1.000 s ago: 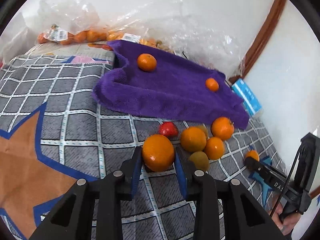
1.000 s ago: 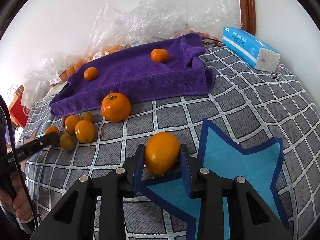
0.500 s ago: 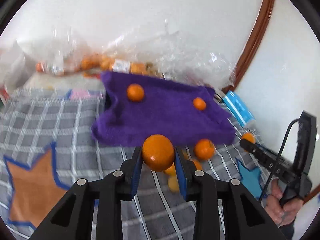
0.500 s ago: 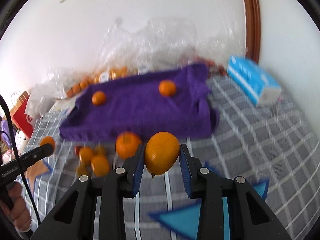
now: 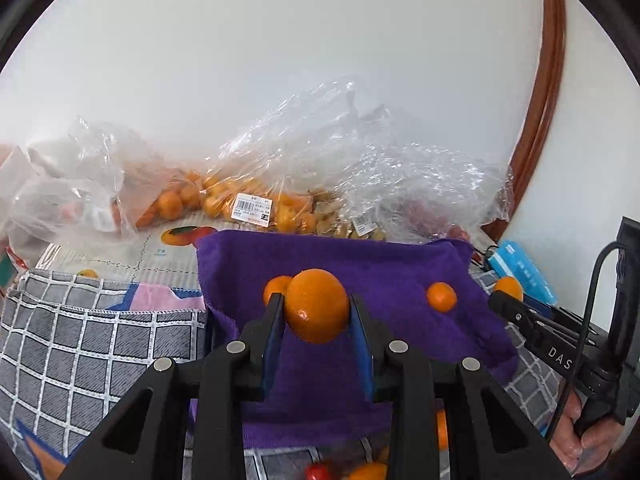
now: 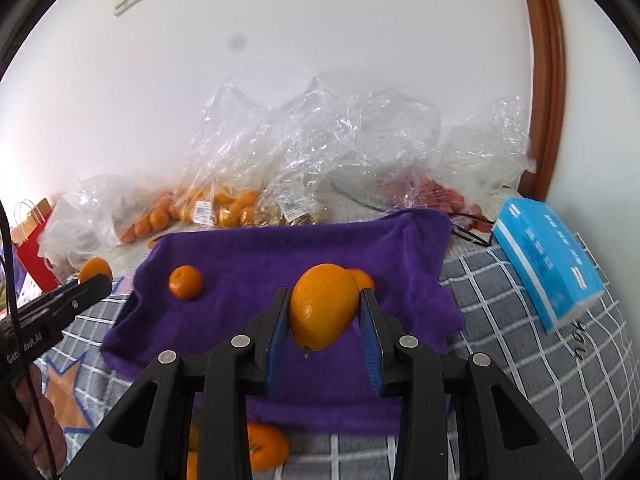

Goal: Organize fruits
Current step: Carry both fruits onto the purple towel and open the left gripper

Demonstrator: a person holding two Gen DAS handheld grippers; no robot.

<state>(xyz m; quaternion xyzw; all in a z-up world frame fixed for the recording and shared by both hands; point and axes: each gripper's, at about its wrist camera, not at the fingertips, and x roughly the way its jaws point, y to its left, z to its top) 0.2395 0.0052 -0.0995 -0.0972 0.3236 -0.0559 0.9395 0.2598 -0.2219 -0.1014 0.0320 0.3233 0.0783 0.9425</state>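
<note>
My left gripper (image 5: 316,312) is shut on a round orange (image 5: 317,305) and holds it in the air above the purple towel (image 5: 392,276). My right gripper (image 6: 325,312) is shut on a larger oval orange (image 6: 322,312), also above the towel (image 6: 280,256). Two small tangerines lie on the towel: one (image 5: 441,297) at the right, one (image 5: 275,287) partly hidden behind the held orange. In the right wrist view they show at left (image 6: 185,282) and behind the held orange (image 6: 362,278). More loose fruit (image 6: 266,446) lies on the checked cloth below the grippers.
Clear plastic bags of oranges (image 5: 256,200) and other fruit line the wall behind the towel. A blue tissue box (image 6: 548,260) sits at the right. A red paper bag (image 6: 32,248) stands at the far left. The grey checked cloth (image 5: 80,344) covers the surface.
Both grippers have lifted their oranges off the checked cloth and carried them forward over the purple towel. The loose fruit pile has dropped to the bottom edge of both views.
</note>
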